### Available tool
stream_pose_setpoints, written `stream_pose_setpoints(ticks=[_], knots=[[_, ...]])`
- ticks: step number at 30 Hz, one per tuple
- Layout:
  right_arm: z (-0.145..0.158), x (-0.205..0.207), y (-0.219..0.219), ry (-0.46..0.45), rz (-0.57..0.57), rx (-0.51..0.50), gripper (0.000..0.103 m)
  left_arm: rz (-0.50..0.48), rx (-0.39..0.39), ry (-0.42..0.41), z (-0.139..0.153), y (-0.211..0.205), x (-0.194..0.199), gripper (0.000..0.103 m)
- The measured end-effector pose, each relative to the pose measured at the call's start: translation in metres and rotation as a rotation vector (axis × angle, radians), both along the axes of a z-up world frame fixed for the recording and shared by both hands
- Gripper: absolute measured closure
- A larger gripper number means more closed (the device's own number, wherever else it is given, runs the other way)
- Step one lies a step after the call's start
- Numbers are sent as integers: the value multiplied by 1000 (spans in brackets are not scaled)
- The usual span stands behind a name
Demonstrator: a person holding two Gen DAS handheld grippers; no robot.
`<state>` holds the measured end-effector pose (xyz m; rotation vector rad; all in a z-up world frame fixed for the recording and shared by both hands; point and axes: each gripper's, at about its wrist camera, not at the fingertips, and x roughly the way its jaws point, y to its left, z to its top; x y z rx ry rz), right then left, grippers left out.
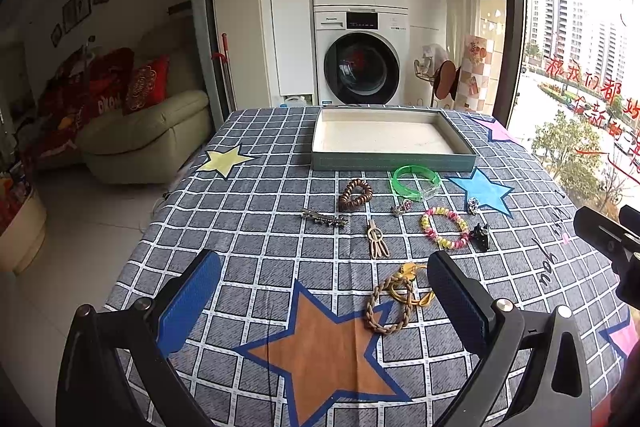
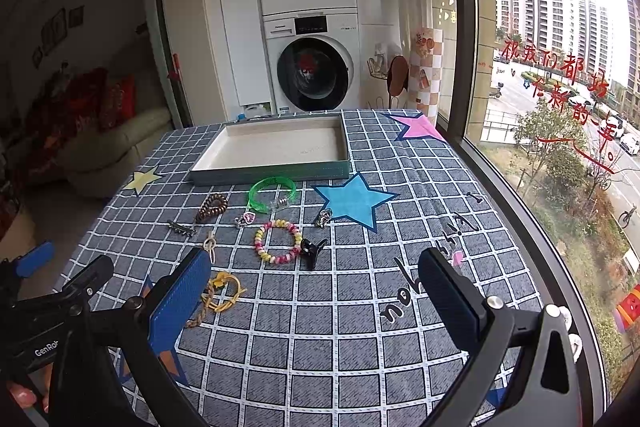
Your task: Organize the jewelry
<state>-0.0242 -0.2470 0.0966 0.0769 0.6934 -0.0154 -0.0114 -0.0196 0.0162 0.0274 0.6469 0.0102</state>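
An empty green tray [image 1: 394,162] [image 2: 272,174] sits at the table's far side. In front of it lie a green bangle [image 1: 416,183] [image 2: 272,194], a brown spiral hair tie [image 1: 355,194] [image 2: 211,207], a metal clip [image 1: 325,218] [image 2: 183,228], a beige clip [image 1: 377,239], a pink-yellow bracelet [image 1: 445,227] [image 2: 277,241], a black claw clip [image 1: 482,235] [image 2: 312,251], and a braided band with a yellow cord [image 1: 394,301] [image 2: 220,293]. My left gripper [image 1: 324,301] is open above the near table. My right gripper [image 2: 314,297] is open too, holding nothing.
The checked tablecloth with star patches [image 1: 320,343] covers the table. A window [image 2: 560,87] runs along the right edge. Stacked washing machines [image 1: 360,59] stand behind the table, a sofa [image 1: 140,135] to the left. A fingertip [image 2: 20,395] shows on the left tool.
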Motion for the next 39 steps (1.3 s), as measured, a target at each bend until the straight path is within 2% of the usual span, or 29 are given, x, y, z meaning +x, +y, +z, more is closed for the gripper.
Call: stream_pose_setpoints(ticks=[39], knots=[[0,7,-2,12,3,14,0,-2,11,19,-6,-1,1,0]])
